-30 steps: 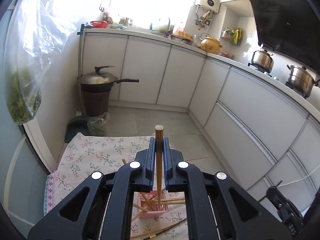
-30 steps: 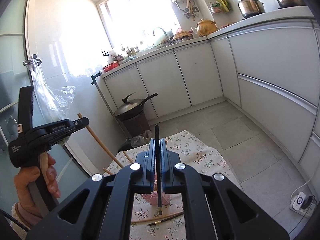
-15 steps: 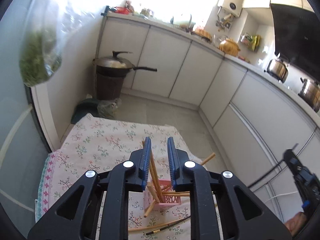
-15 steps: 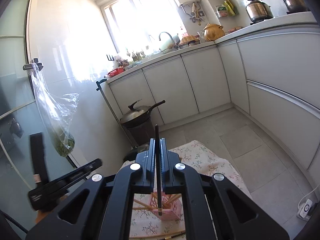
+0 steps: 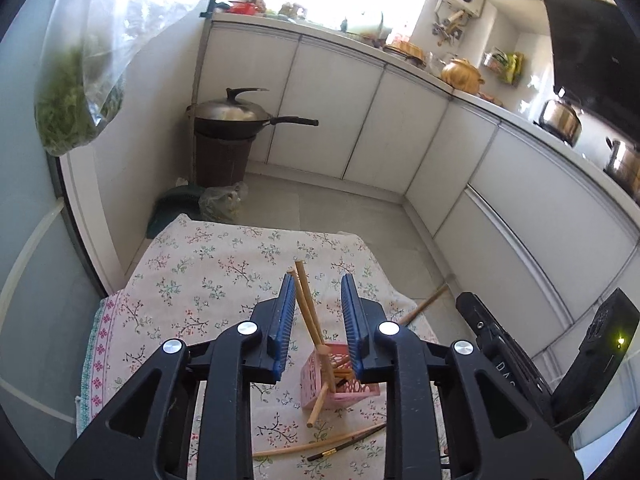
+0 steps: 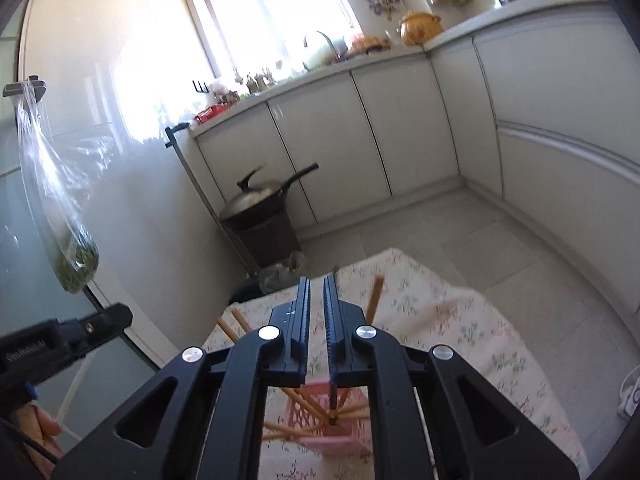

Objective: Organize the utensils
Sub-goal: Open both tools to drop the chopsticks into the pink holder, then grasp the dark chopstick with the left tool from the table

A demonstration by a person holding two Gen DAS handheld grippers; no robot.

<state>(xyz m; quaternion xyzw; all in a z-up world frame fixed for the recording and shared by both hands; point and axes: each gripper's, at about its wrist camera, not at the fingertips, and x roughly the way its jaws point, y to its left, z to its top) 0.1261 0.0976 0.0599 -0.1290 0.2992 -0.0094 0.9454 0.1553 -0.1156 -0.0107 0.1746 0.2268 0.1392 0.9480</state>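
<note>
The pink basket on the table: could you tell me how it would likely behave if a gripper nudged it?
The pink basket looks like thin, perforated plastic, so probably light and easy to slide on the flowered cloth. Long wooden chopsticks lean far out above its rim, so a push up high might tip it.

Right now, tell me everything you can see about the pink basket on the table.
The pink basket is a small, square plastic holder with lattice-cut walls, standing upright on the floral tablecloth. Several wooden chopsticks stick out of it at mixed angles, some leaning over the rim, one poking out near its base. A dark chopstick hangs tip-down into it beneath the right claw. The open left claw hovers above it. Loose chopsticks lie on the cloth in front.
</note>
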